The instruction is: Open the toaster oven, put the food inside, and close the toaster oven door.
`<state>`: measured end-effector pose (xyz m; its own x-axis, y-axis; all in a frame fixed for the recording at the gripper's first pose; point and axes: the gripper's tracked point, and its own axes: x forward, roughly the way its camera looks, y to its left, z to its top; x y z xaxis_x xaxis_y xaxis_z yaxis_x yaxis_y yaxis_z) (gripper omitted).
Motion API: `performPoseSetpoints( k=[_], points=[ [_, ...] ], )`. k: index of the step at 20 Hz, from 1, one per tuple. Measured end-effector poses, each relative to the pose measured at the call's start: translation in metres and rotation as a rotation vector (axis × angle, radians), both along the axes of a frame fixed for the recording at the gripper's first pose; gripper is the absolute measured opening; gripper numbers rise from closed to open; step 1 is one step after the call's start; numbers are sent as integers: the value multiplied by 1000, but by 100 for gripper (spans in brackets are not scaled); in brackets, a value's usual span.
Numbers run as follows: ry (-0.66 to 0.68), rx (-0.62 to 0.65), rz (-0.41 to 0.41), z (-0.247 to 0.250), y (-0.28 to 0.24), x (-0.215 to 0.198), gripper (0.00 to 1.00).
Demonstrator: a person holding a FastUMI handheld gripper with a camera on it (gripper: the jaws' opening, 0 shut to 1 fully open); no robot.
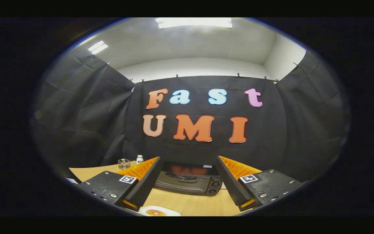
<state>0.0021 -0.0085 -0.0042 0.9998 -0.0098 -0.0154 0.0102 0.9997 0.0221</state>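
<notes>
My tool (187, 159) is hanging released above the desk (190, 203), its fingers (146, 177) spread wide with nothing between the pads.

Left to right: far back on the desk, beyond the left finger, a small clear box (124, 163) is sitting; I cannot tell what is in it. Just beside it a small white bottle (139, 159) with a green label is standing upright, apart from the box.

The toaster oven (188, 182) is sitting ahead of the tool, framed in the gap between the two fingers, close to the booth's back wall. Its glass door is showing closed, with the handle bar running across the top of the door; the glass is only giving back reflections, so I cannot tell what is inside. Two knobs are stacked on its right side.

The food, a fried egg (159, 212) with white rim and orange yolk, is lying flat on the desk below the tool, nearer the left finger, well apart from the oven.

Bare wood is lying open between the egg and the oven front. The desk's left edge is showing past the left finger.
</notes>
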Motion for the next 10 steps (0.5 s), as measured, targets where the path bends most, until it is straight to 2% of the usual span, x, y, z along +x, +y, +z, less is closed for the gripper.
performPoseSetpoints(
  k=[5, 10],
  points=[
    [3, 27, -33, 3, -21, 3, 99],
    [39, 50, -44, -18, -25, 18, 99]
  ],
)
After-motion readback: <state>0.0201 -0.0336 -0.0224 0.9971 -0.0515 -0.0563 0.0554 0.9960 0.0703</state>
